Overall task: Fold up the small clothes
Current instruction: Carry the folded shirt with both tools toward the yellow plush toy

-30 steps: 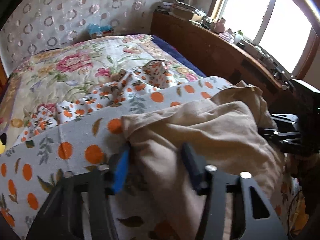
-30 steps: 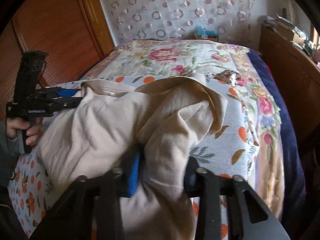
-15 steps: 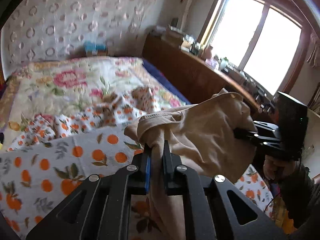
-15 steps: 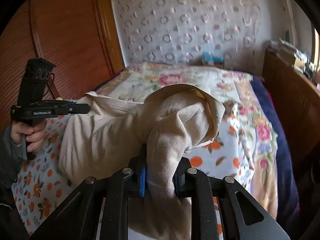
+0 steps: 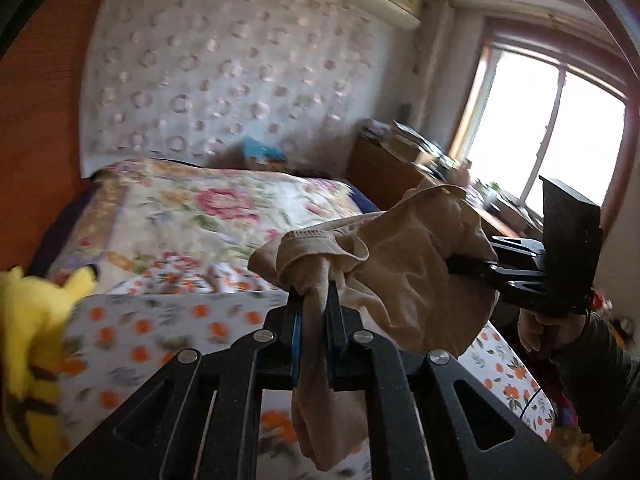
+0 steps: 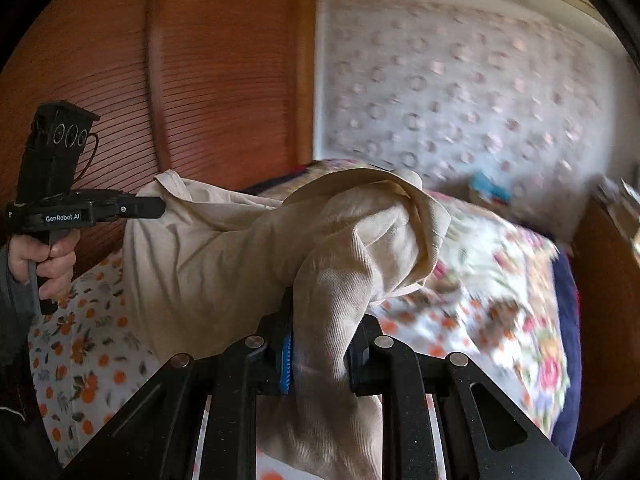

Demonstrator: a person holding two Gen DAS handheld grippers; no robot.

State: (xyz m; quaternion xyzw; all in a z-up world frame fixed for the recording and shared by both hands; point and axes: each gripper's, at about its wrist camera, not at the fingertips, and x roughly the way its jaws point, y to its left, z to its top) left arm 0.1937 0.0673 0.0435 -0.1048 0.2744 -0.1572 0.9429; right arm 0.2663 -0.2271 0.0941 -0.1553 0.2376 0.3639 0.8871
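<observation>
The left wrist view alone takes in the bright window [image 5: 560,152] beyond the bed, a cluttered wooden sideboard [image 5: 384,172] under it, and a yellow plush toy [image 5: 28,332] at the bed's near left corner; it also shows the right gripper [image 5: 468,264] from the side, with the person's hand [image 5: 536,328] around its handle. The right wrist view alone shows the ribbed wooden wardrobe door [image 6: 192,80] beside the bed, and the left gripper [image 6: 160,206] from the side, gripped by a hand [image 6: 44,260] in a grey sleeve. Both views share the floral bedspread [image 5: 208,212] and the ring-patterned curtain [image 5: 224,72] behind the bed's head. The beige garment [image 5: 404,264] hangs in the air above the bed's near end, over an orange-dotted cloth [image 5: 168,328], stretched between the two grippers. The left gripper's jaws are pinched almost together on a bunched corner of it, and the right gripper's jaws clamp a thicker twist of the same cloth. It is plain, finely ribbed, crumpled, with a stitched hem curling over near the left grip; its loose ends droop below both grips.
</observation>
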